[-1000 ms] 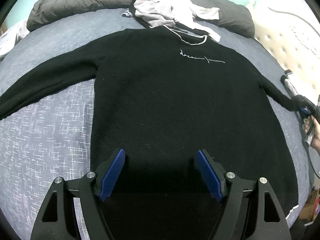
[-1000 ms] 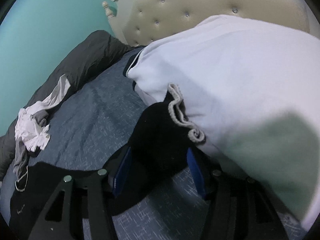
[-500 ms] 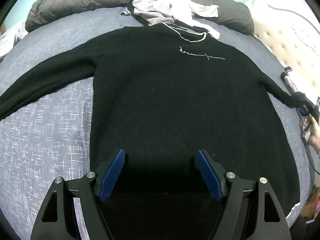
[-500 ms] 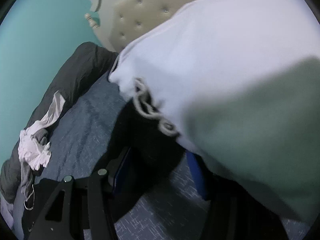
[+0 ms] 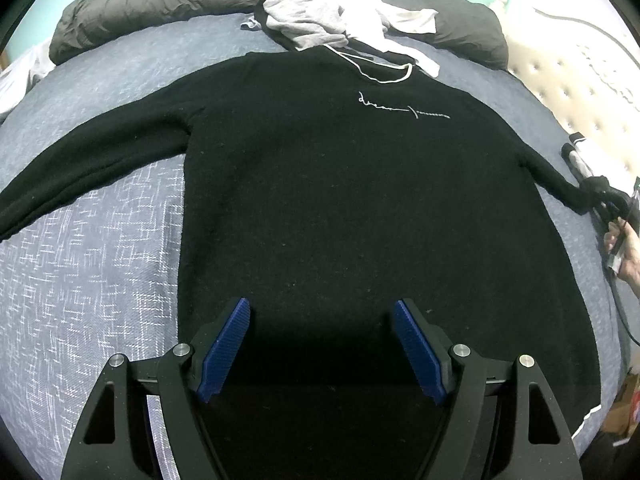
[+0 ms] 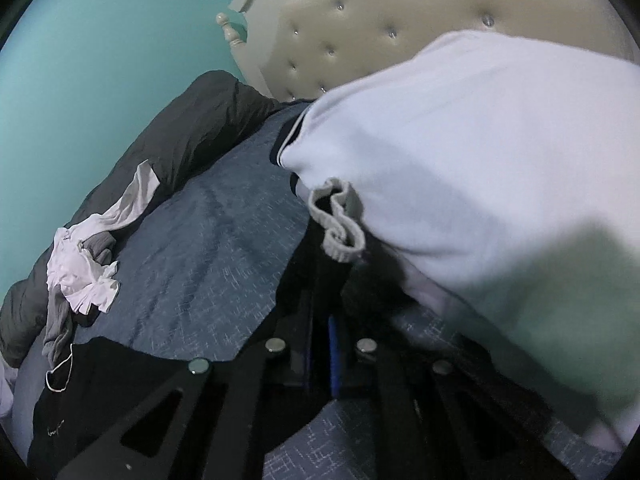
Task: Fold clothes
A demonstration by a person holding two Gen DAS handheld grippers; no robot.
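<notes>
A black sweater with small white script on the chest lies flat, front up, on the blue-grey bed cover, both sleeves spread out. My left gripper hovers over its hem, open, with nothing between its blue pads. At the far right my right gripper holds the end of the right sleeve. In the right wrist view my right gripper is shut on the black sleeve, just behind its pale ribbed cuff. The fingertips are buried in the cloth.
A pile of white and grey clothes lies beyond the collar, against a dark grey rolled duvet. A bulky white cloth lies against the tufted headboard, right beside the held cuff. A person's hand shows at the right edge.
My right gripper's jaws have closed together on the sleeve end, which lay loose between them before. The left gripper and the sweater's body have not moved.
</notes>
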